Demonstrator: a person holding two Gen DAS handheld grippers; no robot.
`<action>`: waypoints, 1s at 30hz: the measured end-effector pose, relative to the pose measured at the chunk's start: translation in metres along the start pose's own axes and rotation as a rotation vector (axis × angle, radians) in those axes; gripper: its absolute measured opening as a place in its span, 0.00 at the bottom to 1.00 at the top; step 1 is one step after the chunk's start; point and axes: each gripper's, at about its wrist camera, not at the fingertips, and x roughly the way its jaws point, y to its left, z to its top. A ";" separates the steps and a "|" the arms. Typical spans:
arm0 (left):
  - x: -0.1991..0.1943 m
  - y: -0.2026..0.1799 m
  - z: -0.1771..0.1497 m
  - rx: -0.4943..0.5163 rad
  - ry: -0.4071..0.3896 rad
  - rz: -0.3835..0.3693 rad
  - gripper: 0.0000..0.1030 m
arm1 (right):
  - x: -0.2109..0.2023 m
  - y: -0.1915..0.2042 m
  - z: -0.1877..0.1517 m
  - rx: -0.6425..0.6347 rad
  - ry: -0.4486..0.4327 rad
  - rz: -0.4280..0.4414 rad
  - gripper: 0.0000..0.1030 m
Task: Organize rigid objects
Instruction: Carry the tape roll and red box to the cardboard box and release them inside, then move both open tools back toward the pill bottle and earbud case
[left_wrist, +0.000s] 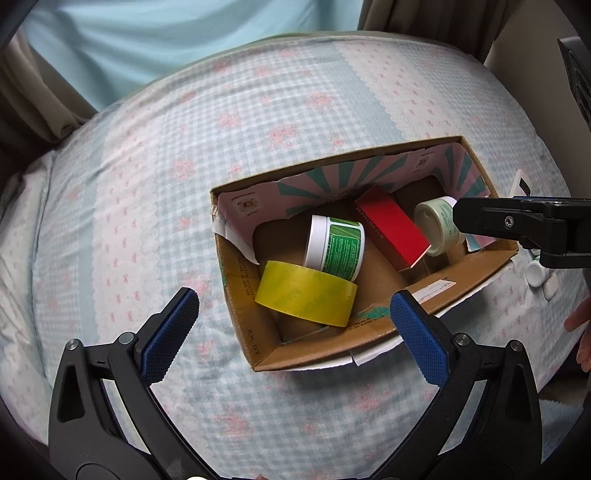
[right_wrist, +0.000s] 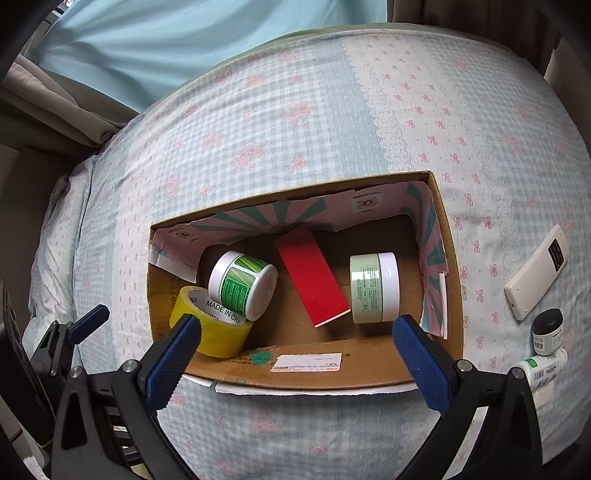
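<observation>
Right wrist view: the right tool (right_wrist: 295, 343) hangs spread and empty above the cardboard box (right_wrist: 452, 258). Remote (right_wrist: 537, 273) and small bottles (right_wrist: 547, 330) lie on the bed to its right, nearer this hand; the left tool (left_wrist: 293, 319) is also spread.

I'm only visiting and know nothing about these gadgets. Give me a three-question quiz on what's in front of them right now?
1. True or false: the yellow tape roll lies inside the cardboard box.
2. Which item in the box lies between the two jars? A) red box B) white remote C) dark jar
3. Fill in: both the left gripper and the right gripper have their jaws ____.

Key:
1. True; it sits in the box's left end, with the green-labelled jar leaning on it.
2. A; the pale green jar lies on its other side, while the remote and dark jar are outside on the bedspread.
3. Open, holding nothing.
</observation>
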 end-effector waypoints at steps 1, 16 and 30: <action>-0.005 0.000 -0.001 -0.003 -0.008 -0.005 1.00 | -0.004 0.002 -0.002 0.001 -0.006 0.000 1.00; -0.086 -0.039 0.003 0.042 -0.157 -0.052 1.00 | -0.110 -0.018 -0.045 0.002 -0.180 -0.160 1.00; -0.104 -0.179 0.042 0.203 -0.199 -0.171 1.00 | -0.186 -0.164 -0.146 0.205 -0.250 -0.379 1.00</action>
